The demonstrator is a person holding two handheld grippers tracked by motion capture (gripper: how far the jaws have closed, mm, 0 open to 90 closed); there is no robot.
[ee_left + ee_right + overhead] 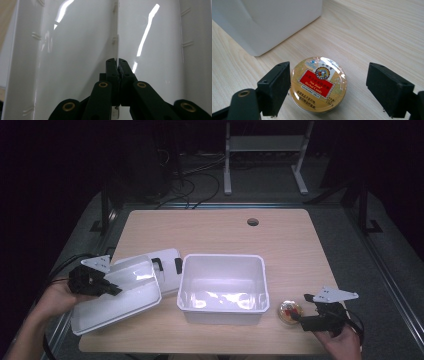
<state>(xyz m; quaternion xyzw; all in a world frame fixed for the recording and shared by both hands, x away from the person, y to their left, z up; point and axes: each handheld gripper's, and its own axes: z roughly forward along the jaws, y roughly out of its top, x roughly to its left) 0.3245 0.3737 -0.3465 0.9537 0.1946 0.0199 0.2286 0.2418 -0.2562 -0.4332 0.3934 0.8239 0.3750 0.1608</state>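
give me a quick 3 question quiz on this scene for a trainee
1. True or false: the right gripper is shut on the candy tin.
2. What does the left gripper pinch? A) the bin B) the lid C) the tin
3. Fill in: the tin sits on the table to the ___ of the bin in the high view.

Key
1. False: the jaws stand open, one on each side of the tin.
2. B, the lid's edge.
3. right

Tabletop (290, 250): pale wood grain, matt.
Bins (222, 287): glossy white plastic.
Candy tin (319, 85): shiny printed metal lid.
Jaws: matt black plastic.
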